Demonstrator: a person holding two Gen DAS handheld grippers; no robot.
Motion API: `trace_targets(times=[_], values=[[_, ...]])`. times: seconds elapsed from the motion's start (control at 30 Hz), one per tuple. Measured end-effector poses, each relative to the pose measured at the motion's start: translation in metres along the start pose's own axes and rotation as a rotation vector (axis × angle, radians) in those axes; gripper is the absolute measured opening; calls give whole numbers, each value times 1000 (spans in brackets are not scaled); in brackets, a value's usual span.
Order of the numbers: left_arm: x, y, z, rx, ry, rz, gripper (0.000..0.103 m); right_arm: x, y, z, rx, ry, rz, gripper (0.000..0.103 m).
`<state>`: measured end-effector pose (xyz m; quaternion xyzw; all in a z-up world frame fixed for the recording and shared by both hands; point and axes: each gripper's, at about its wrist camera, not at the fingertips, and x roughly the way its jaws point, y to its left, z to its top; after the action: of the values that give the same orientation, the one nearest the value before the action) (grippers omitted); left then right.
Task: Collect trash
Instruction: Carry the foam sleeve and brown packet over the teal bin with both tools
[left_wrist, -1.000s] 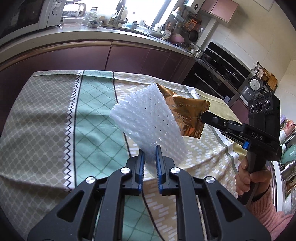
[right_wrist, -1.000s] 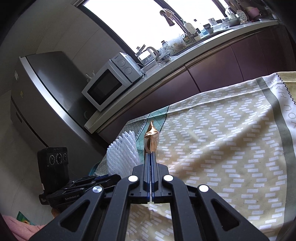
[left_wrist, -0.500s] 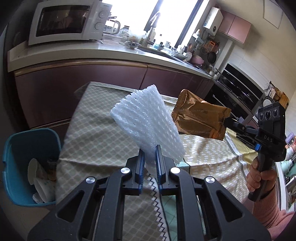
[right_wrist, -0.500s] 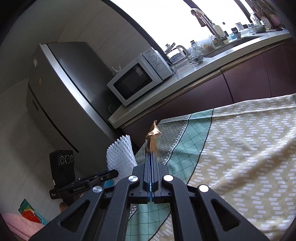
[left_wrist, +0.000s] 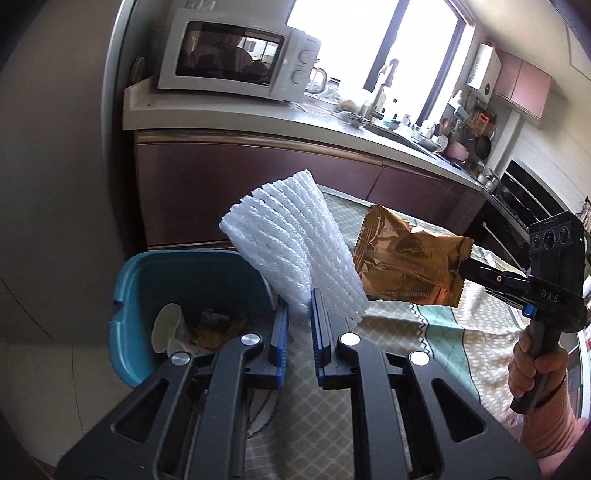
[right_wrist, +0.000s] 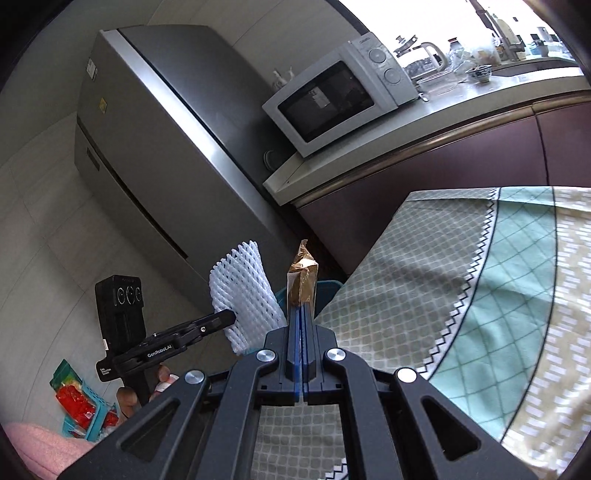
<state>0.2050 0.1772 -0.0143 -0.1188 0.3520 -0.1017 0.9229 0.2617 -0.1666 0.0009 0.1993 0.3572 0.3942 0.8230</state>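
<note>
Left wrist view: left gripper (left_wrist: 298, 321) clamped on foam net (left_wrist: 291, 251), held above table edge beside blue bin (left_wrist: 129, 295); right gripper (left_wrist: 466, 268) pinches gold wrapper (left_wrist: 406, 258) alongside.
Right wrist view: right gripper (right_wrist: 301, 317) fingers together on wrapper (right_wrist: 302, 282), net (right_wrist: 245, 295) just left, bin rim (right_wrist: 327, 286) behind.

Home kitchen: microwave (left_wrist: 236, 55), fridge (right_wrist: 155, 147), countertop sink (left_wrist: 391, 127).

Lighting: daylight through the blown-out kitchen window (left_wrist: 388, 55) behind the white microwave oven (left_wrist: 236, 55), overexposed in both my views. Glare on the crinkled copper foil wrapper (left_wrist: 406, 266) I hold. Soft shadows on the patterned green-and-beige tablecloth (right_wrist: 461, 295). Focus sharp at centre; strong fisheye curvature, dark vignetted corners.
</note>
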Motion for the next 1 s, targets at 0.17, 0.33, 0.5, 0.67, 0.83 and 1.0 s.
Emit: trace_targets(times=[0.17, 0.33, 0.5, 0.67, 0.83, 1.0], values=[[-2, 27, -5, -21, 11, 56, 12, 35, 14, 2, -13, 48, 24, 0], [4, 44, -10, -39, 25, 89, 12, 63, 23, 2, -21, 89, 34, 0], [10, 53, -14, -51, 34, 113, 12, 84, 28, 3, -13, 121, 42, 0], [16, 59, -14, -55, 42, 131, 12, 102, 30, 3, -6, 150, 45, 0], [23, 62, -15, -61, 52, 135, 12, 110, 30, 1, 0, 171, 40, 0], [30, 63, -15, -63, 60, 144, 12, 118, 28, 1, 13, 187, 31, 0]])
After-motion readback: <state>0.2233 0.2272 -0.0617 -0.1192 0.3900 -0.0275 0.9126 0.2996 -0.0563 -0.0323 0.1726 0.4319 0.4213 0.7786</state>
